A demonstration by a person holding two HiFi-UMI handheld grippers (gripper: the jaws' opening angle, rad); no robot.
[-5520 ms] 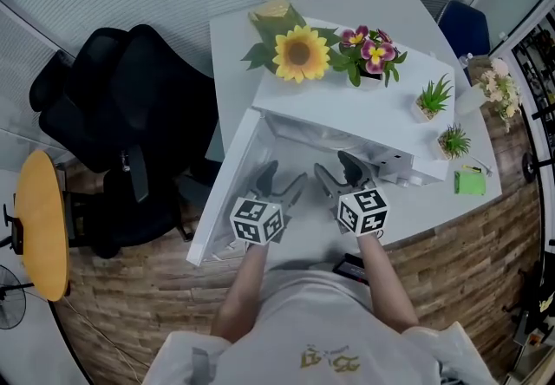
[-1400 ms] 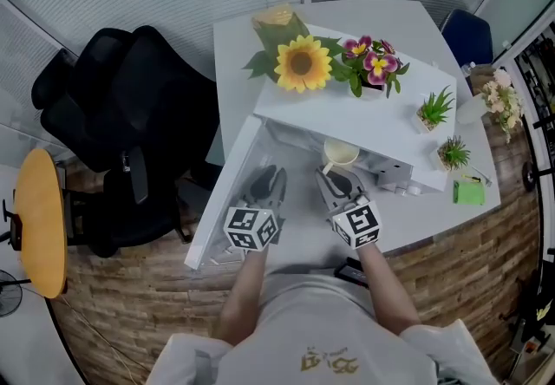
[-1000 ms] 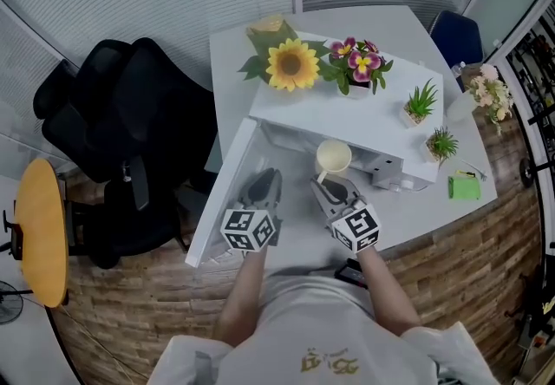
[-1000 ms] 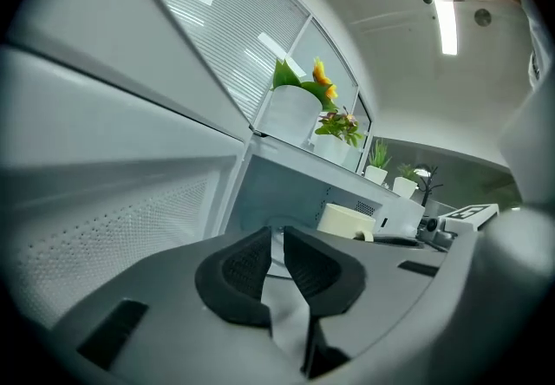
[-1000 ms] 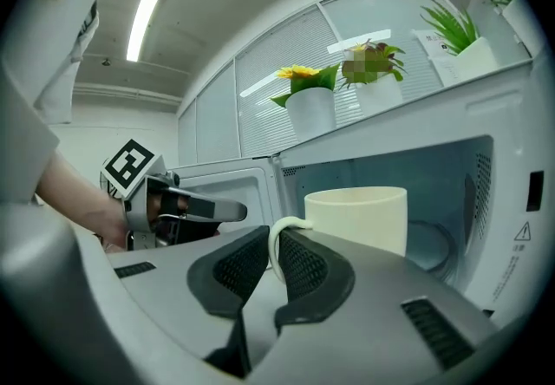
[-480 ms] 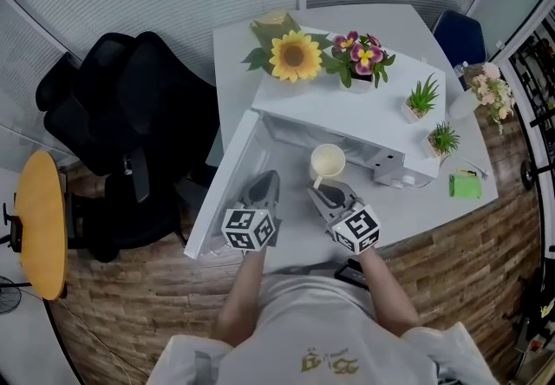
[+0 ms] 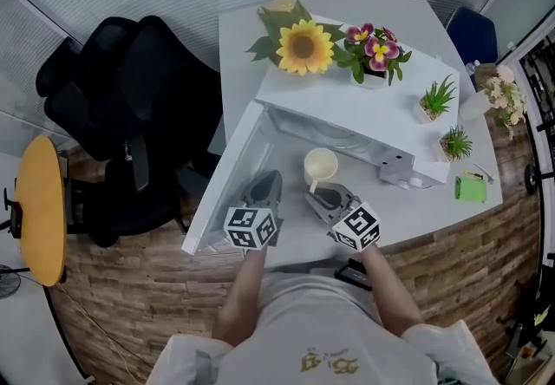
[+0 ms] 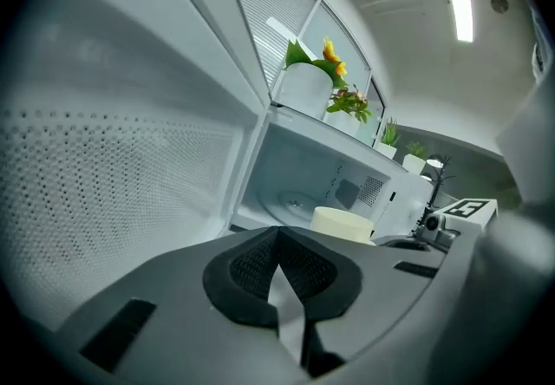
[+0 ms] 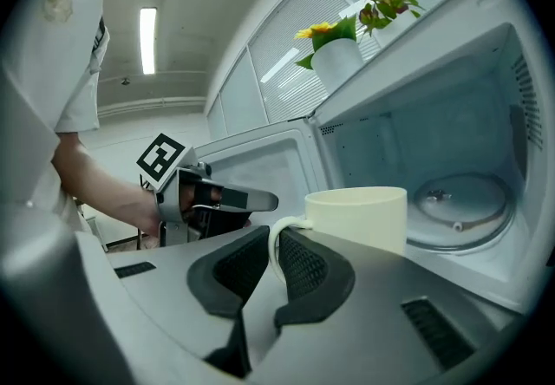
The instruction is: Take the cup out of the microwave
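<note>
The person wears a white shirt (image 7: 321, 344) with short sleeves (image 9: 80, 62) and a small gold print (image 7: 322, 360) on its front. The left claw (image 7: 267, 179), by the microwave (image 7: 347, 106) door, and the right claw (image 7: 323, 198), before its opening, are smooth grey with black mesh-textured pads (image 8: 251, 266). Each carries a cube (image 7: 252, 226) of black-and-white square markers at the end away from the microwave.

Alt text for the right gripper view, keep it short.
The right gripper clamps the handle of a cream cup, held in front of the open microwave, whose glass turntable is bare. The left gripper, jaws together, sits at left; potted flowers stand on the microwave.
</note>
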